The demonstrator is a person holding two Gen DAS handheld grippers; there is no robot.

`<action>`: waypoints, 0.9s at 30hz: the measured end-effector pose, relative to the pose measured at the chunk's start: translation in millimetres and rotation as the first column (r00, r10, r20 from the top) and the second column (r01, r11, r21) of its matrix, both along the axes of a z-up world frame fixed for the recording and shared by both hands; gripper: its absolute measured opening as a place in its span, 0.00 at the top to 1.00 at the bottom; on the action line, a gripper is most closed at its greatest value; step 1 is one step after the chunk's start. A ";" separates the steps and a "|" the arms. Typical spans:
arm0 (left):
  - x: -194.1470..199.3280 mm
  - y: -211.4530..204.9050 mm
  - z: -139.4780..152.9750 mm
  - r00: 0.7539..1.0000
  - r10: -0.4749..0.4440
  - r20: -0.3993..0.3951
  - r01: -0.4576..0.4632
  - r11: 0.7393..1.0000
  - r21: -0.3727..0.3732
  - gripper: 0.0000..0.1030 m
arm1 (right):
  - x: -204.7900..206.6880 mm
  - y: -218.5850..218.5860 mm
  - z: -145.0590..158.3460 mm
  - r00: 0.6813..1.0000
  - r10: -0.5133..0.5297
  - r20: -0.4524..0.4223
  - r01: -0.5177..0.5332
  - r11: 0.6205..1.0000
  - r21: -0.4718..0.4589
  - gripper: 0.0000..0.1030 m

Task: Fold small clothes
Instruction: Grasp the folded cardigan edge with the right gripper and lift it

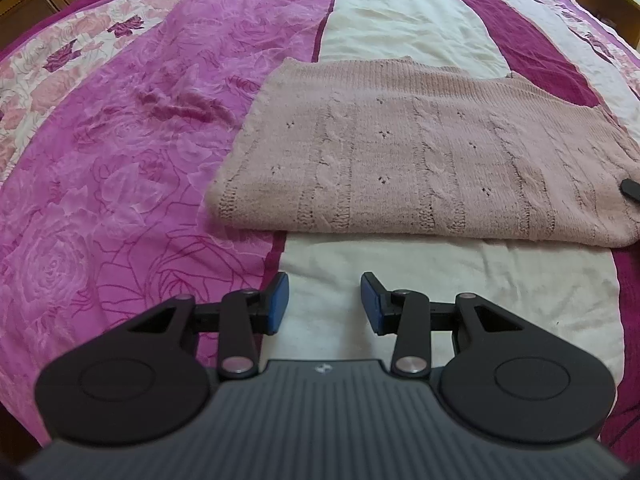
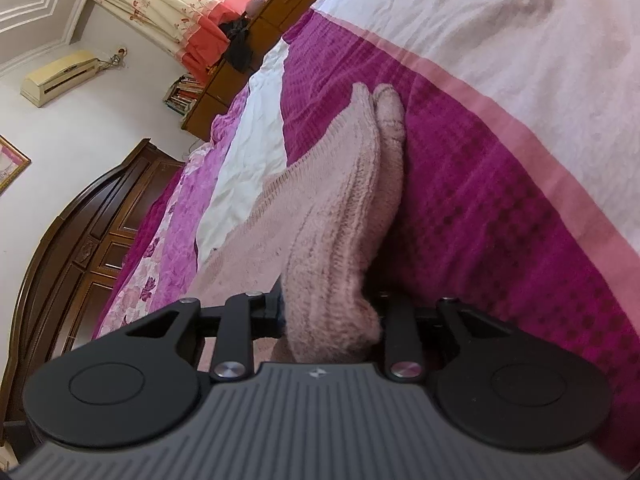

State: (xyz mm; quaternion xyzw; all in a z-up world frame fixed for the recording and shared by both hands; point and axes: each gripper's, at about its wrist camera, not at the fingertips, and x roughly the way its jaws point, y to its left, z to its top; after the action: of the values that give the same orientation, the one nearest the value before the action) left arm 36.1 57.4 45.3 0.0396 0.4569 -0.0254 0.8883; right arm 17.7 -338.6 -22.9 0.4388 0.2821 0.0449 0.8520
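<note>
- Garment: a dusty-pink cable-knit sweater [image 1: 420, 152] with small eyelet holes, folded into a broad rectangle, lies flat on a bed under a magenta, rose-print and cream striped bedspread [image 1: 120, 160]; most of it rests on the cream stripe.
- Left hand-held gripper [image 1: 324, 304]: its blue-padded fingers stand apart and hold nothing; it hovers over bare cream cloth just short of the sweater's near folded edge, not touching it.
- Right hand-held gripper [image 2: 330, 312]: clamped on the stacked layers at the sweater's right end, with thick knit [image 2: 332, 260] bunched between the jaws. Its dark fingertip shows at the sweater's right edge in the left wrist view [image 1: 631, 189].
- Orientation: the sweater's long axis runs left to right across the left wrist view, crosswise to the bedspread stripes; the cable ribs run across that axis, from near edge to far edge. The ribbed edge lies on the far side.
- Step in hand, as a judgement: a crosswise fold, right end carried over toward the left end.
- Doing it well, as a judgement: keep every layer pinched together, lift only enough to clear the lower layers, and travel along the long axis so edges meet squarely. The free left hand-held gripper would best pin or catch the near edge, since loose knit sags and stretches.
</note>
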 end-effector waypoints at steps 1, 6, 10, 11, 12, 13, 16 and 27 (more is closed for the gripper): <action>-0.3 1.2 0.6 1.000 0.002 0.002 -0.002 1.000 0.001 0.59 | -2.6 1.4 1.9 1.000 -0.001 0.004 0.001 1.000 0.001 0.73; 0.7 11.1 5.6 1.000 0.013 0.015 -0.013 1.000 0.010 0.59 | -1.8 7.7 23.7 0.999 0.013 0.045 -0.012 1.000 -0.025 0.75; 4.3 21.1 13.7 0.999 0.019 0.034 -0.021 0.999 0.032 0.59 | 5.4 18.4 48.5 0.996 0.041 0.085 -0.034 0.996 -0.076 0.77; 5.5 23.7 16.7 0.999 0.019 0.040 -0.021 0.999 0.039 0.59 | 7.6 22.3 55.8 0.994 0.053 0.095 -0.044 0.995 -0.093 0.78; 6.9 26.4 19.8 0.999 0.017 0.044 -0.019 0.999 0.044 0.59 | 9.4 25.8 61.8 0.992 0.065 0.104 -0.054 0.993 -0.108 0.78; 8.4 28.9 22.4 0.999 0.014 0.045 -0.016 0.999 0.047 0.59 | 12.5 30.5 67.9 0.990 0.082 0.114 -0.067 0.990 -0.126 0.78; 12.0 38.3 29.7 0.999 0.019 0.051 -0.021 0.999 0.047 0.59 | 19.9 44.5 84.9 0.983 0.123 0.133 -0.099 0.981 -0.169 0.79; 16.4 71.6 43.9 0.995 0.048 0.091 -0.055 0.996 0.066 0.59 | 48.4 108.0 145.4 0.937 0.296 0.185 -0.245 0.936 -0.252 0.81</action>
State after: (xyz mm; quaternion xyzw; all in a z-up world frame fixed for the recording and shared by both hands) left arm 52.5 129.0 89.2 0.0591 0.4183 0.0148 0.9063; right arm 66.0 -230.6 122.5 0.2886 0.2472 0.1785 0.9076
